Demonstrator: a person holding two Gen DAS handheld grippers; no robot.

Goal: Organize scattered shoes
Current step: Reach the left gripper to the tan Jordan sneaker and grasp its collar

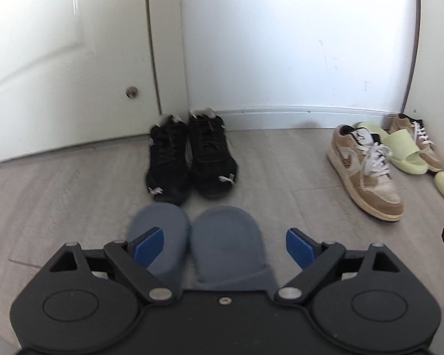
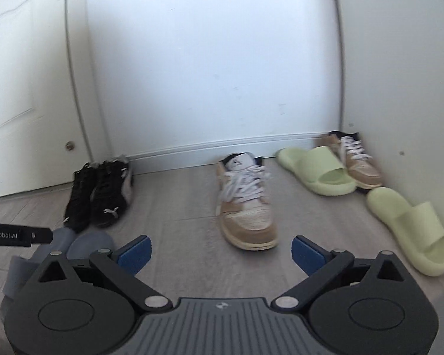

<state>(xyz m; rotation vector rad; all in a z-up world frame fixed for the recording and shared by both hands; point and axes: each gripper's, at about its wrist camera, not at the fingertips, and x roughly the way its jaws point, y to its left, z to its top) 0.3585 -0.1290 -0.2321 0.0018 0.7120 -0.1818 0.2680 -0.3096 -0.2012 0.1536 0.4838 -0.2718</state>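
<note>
1. I'm holding the left gripper [image 1: 225,248] with fingers spread wide and nothing between the pads; it's hovering over the grey slides [image 1: 192,236], which are lying side by side, toes pointing away from me.
2. I'm keeping the right gripper [image 2: 220,256] spread too, empty, over bare floor [image 2: 186,224].
3. The near tan sneaker [image 2: 245,204] is lying just ahead of the right fingers, slightly right of centre, long axis running away toward the wall, toe nearest me. Right hand is nearer; I'm judging it the next pick.
4. Its mate, the far tan sneaker [image 2: 355,159], is sitting in the corner, with one green slide [image 2: 319,168] lying against it; the other green slide [image 2: 411,230] is well apart by the right wall.
5. The black sneakers [image 1: 192,159] are already paired near the door [image 1: 59,59].
6. Grey slides' heels are hidden under the left gripper body; motion blur is softening detail.
</note>
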